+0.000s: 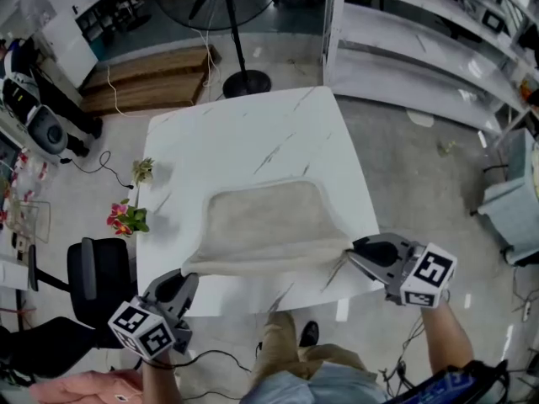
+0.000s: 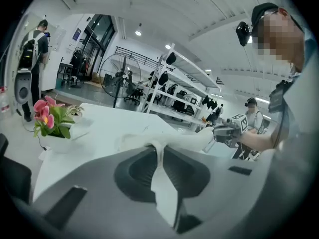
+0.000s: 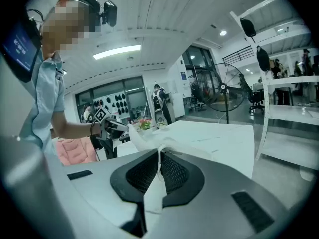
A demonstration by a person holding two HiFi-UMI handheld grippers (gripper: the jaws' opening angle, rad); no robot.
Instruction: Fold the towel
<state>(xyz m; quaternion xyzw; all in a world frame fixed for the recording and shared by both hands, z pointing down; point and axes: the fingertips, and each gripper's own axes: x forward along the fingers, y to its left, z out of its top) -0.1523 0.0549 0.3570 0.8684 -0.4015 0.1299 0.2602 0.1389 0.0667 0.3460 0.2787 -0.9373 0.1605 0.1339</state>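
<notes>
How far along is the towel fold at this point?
Done: both near corners of the towel are gripped, one in the left gripper, one in the right gripper. In hand: the near edge is raised off the white table. Left: no fold shows yet; the edge likely goes over to the far side.

Head view: we look steeply down on the white table [image 1: 253, 141] from above its near edge. Whole top in frame, floor around it, fan [image 1: 246, 81] past the far side.

Left gripper view: we sit right behind the jaws of the left gripper [image 2: 160, 151], low, near table height, facing across the table toward the right gripper [image 2: 217, 133].

Right gripper view: mirrored. We sit right behind its own jaws, facing back at the left gripper.

So the two gripper views look at each other along the towel [image 1: 269, 225] edge. All three share the table top, towel, flowers [image 1: 126, 217] and fan.
</notes>
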